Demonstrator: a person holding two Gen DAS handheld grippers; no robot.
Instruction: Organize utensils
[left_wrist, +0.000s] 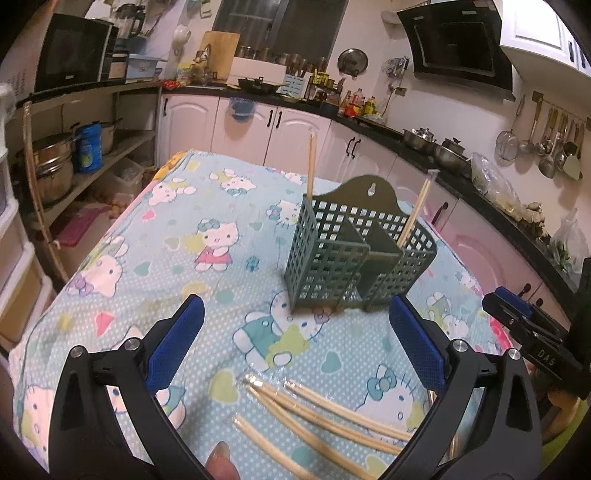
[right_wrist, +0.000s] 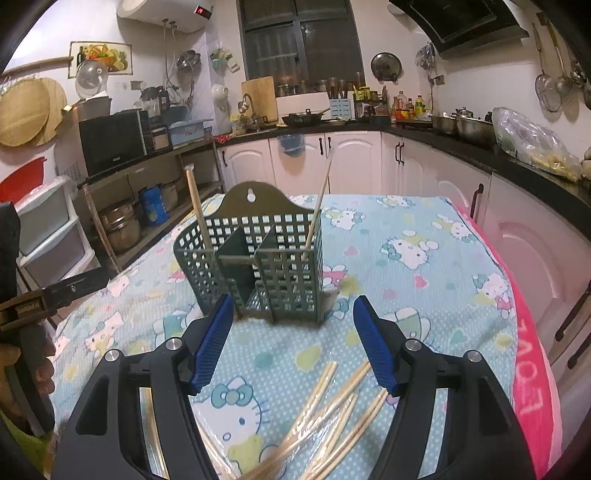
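A green lattice utensil holder (left_wrist: 354, 254) stands on the table with one chopstick (left_wrist: 312, 162) upright in its left part and a pair (left_wrist: 417, 210) leaning in its right part. It also shows in the right wrist view (right_wrist: 258, 262). Several loose bamboo chopsticks (left_wrist: 317, 413) lie on the cloth near me, also seen in the right wrist view (right_wrist: 332, 413). My left gripper (left_wrist: 295, 339) is open and empty above them. My right gripper (right_wrist: 291, 343) is open and empty, just short of the holder.
The table carries a blue Hello Kitty cloth (left_wrist: 207, 236) with a pink towel (right_wrist: 528, 362) along its right edge. Kitchen cabinets (right_wrist: 354, 162) and a counter with pots (left_wrist: 436, 144) run behind and to the right. A shelf with pots (left_wrist: 55, 166) stands to the left.
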